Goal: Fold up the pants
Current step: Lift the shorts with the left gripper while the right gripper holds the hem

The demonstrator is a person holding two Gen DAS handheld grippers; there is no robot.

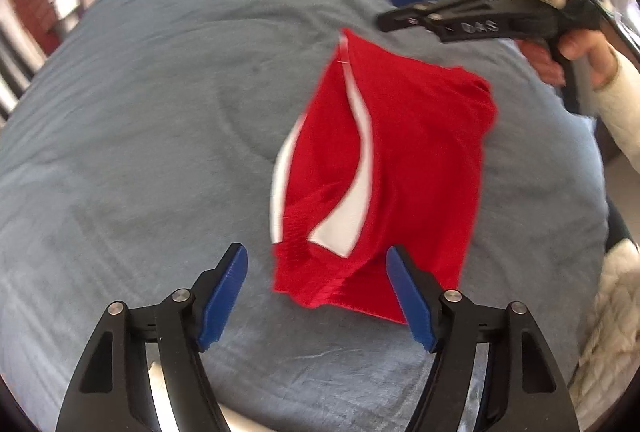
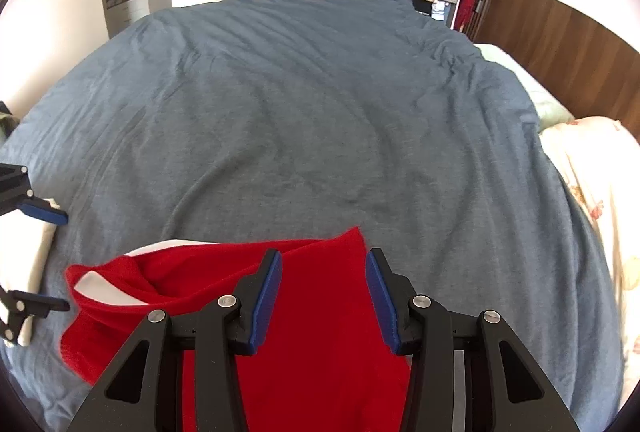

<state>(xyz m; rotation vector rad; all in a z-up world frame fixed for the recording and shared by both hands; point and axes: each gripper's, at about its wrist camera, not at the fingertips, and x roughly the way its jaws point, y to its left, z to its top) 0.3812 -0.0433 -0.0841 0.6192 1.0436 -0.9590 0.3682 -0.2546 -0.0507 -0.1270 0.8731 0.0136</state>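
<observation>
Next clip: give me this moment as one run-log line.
red pants: folded, lying on grey bedspread | left hand-held gripper: open, empty | right hand-held gripper: open, empty, above pants

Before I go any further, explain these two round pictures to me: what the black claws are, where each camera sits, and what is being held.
The black claws are hand-held grippers, one in each of a person's hands, with a fisheye camera on each looking along its blue-padded fingers. One picture looks out over the left gripper; it also shows the right gripper and the hand gripping it. The other looks out over the right gripper. On the grey-blue bedcover lie folded red pants with white stripes. Both grippers are open; neither holds anything.
</observation>
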